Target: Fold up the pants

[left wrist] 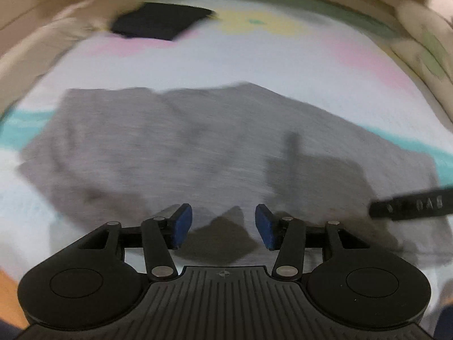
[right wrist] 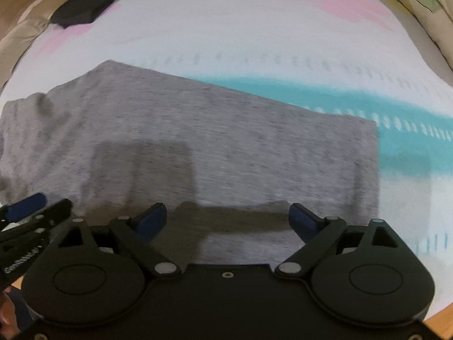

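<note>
The grey pants (left wrist: pixel 198 147) lie folded into a broad block on the bed sheet; in the right wrist view they (right wrist: pixel 226 141) fill the middle. My left gripper (left wrist: pixel 223 225) is open and empty, just above the near edge of the pants. My right gripper (right wrist: pixel 228 221) is open wide and empty over the near edge too. The right gripper's finger (left wrist: pixel 410 205) shows at the right edge of the left wrist view. The left gripper's blue pad (right wrist: pixel 25 205) shows at the left of the right wrist view. Both views are motion-blurred.
A folded dark garment (left wrist: pixel 158 24) lies at the far left of the sheet, also in the right wrist view (right wrist: pixel 90 0). The sheet (right wrist: pixel 254 28) is white with pink, yellow and teal bands. Beige bedding (right wrist: pixel 419 2) lies at the far right.
</note>
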`<state>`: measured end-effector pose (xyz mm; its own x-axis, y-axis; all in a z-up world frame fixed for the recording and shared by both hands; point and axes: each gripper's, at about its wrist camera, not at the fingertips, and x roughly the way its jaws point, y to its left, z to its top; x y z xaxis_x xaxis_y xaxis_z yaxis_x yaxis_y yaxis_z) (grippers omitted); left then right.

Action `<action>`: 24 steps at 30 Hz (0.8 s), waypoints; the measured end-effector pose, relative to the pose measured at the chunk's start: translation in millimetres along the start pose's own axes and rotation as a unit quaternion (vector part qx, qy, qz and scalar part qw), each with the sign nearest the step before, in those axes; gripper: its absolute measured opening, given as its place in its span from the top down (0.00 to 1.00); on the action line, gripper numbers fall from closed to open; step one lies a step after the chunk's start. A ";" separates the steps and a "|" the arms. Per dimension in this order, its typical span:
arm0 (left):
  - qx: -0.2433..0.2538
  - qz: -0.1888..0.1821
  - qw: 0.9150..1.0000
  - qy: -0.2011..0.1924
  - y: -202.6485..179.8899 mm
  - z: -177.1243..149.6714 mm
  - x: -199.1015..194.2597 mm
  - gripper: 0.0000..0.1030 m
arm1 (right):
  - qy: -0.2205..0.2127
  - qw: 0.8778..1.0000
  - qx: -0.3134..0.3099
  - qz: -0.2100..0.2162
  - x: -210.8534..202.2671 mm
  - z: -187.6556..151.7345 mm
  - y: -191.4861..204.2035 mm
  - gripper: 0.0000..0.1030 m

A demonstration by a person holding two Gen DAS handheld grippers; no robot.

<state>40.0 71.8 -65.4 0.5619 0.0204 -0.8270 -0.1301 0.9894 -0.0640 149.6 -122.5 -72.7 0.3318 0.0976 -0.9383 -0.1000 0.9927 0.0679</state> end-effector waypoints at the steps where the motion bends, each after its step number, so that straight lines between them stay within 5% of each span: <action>1: -0.022 0.007 1.000 -0.008 9.8 1.6 -0.3 0.53 | 0.003 1.000 -0.002 0.001 1.7 2.2 3.6 0.09; 8: -0.175 0.046 0.983 -0.037 92.4 7.8 -9.2 0.50 | 0.017 0.999 -0.024 -0.029 23.1 -9.3 33.8 0.03; 16: -0.307 0.063 0.949 -0.025 158.1 1.6 -16.3 0.46 | 0.012 0.998 -0.006 -0.060 27.2 -14.1 44.2 0.01; 19: -0.291 0.051 0.955 -0.034 150.2 25.9 -19.1 0.46 | 0.018 0.998 -0.004 -0.057 24.8 -13.3 41.4 0.01; 24: -0.185 0.051 0.980 -0.043 117.7 92.1 8.8 0.46 | 0.017 0.998 -0.004 -0.057 24.6 -16.0 40.0 0.01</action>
<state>104.9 201.6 -28.8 0.5951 0.1433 -0.7907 -0.4675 0.8621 -0.1956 138.8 -81.5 -98.5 0.3103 -0.0185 -0.9505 -0.0714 0.9965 -0.0428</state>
